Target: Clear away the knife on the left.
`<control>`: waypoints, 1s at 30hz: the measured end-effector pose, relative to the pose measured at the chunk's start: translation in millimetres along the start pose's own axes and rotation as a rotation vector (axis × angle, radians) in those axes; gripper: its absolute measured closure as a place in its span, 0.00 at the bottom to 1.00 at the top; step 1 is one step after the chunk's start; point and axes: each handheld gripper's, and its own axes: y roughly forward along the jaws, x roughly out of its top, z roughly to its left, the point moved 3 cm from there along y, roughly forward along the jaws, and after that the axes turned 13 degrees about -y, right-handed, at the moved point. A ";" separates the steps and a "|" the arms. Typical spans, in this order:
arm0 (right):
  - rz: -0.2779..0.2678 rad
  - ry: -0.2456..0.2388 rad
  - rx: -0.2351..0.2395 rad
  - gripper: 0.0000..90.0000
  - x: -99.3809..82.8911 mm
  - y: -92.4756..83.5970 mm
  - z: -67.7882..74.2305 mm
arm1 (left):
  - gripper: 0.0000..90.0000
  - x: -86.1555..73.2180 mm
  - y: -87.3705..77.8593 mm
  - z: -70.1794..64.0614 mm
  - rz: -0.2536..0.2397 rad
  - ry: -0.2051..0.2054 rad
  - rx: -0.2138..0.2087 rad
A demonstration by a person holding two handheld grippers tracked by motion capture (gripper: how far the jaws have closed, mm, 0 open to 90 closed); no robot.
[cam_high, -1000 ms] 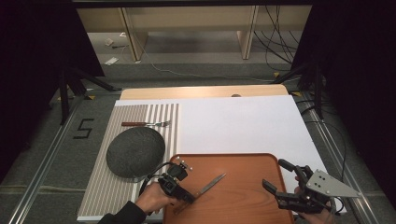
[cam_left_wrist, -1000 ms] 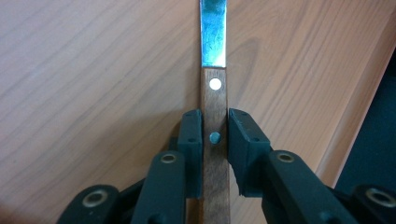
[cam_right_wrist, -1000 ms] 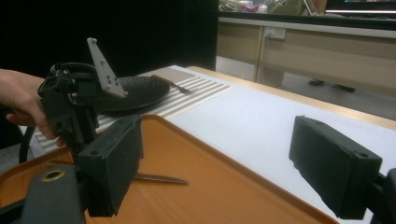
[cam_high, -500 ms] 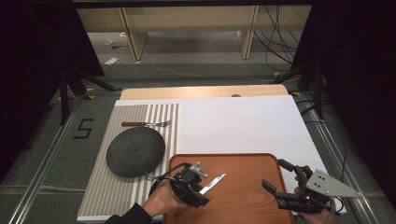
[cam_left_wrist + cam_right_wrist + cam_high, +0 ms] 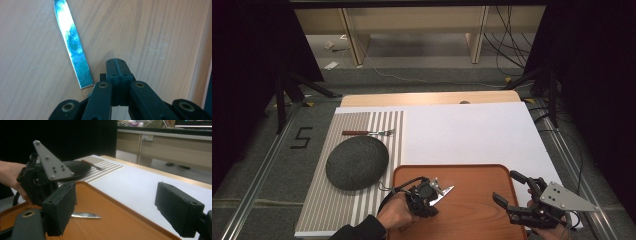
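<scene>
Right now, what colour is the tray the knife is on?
Orange-brown. The tray shows best in the high view, with the knife on it.

You face a grey carpeted floor [image 5: 422,75] with black cables [image 5: 517,55] trailing across it, a pale wooden bench [image 5: 412,25] standing beyond your worktop, black curtains [image 5: 592,75] hanging at both sides, and a black "5" [image 5: 302,137] marked at left.

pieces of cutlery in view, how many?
2. A knife on the wooden tray, beside the left gripper; a fork on the striped mat, behind the dark plate.
</scene>
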 end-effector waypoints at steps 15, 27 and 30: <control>0.000 0.001 0.000 0.21 0.1 0.0 0.0 | 1.00 -1.1 -0.4 8.6 0.009 -0.044 0.029; 0.000 0.002 0.000 0.21 0.3 0.1 0.4 | 1.00 -7.3 -8.0 21.7 0.001 -0.083 0.064; 0.000 0.001 0.002 0.21 0.4 0.0 0.7 | 1.00 -6.6 -8.5 24.4 -0.005 -0.095 0.065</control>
